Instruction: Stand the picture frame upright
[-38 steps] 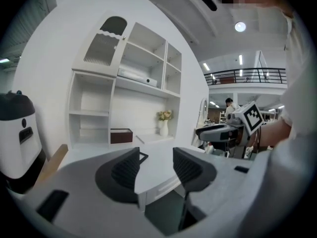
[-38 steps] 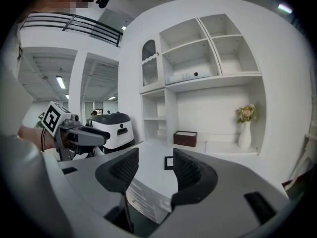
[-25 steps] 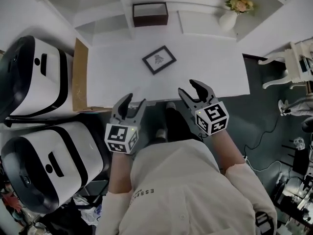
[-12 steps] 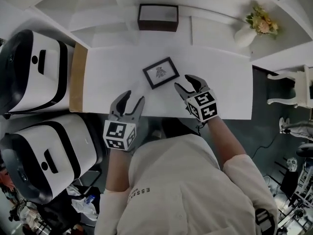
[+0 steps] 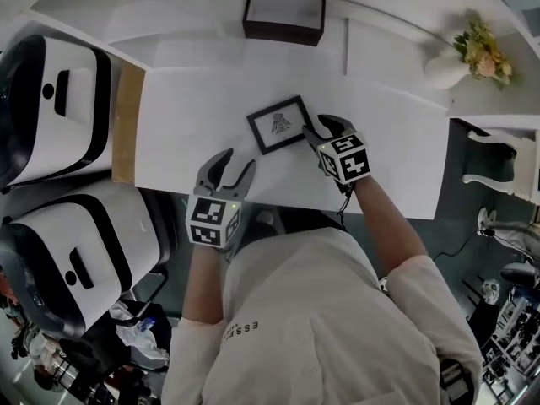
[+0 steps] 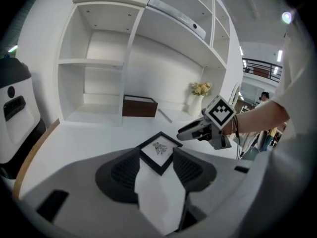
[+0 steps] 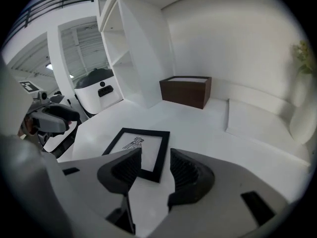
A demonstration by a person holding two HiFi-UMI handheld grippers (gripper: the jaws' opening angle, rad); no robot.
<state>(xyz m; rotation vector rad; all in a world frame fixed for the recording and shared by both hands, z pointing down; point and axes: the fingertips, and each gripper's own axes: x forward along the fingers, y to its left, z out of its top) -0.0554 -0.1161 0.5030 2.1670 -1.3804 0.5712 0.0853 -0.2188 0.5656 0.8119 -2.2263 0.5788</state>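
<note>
picture frame [image 5: 279, 124]: flat on white table [image 5: 186, 133], nearest corner between right gripper [image 5: 314, 125] jaws | jaws apart, just closing, not yet pressing | left gripper [image 5: 237, 160]: spread, empty, short of frame's near edge | open table surface beyond both

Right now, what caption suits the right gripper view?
Right gripper, jaws open but closing, around a corner of the picture frame lying flat on the desk.
</note>
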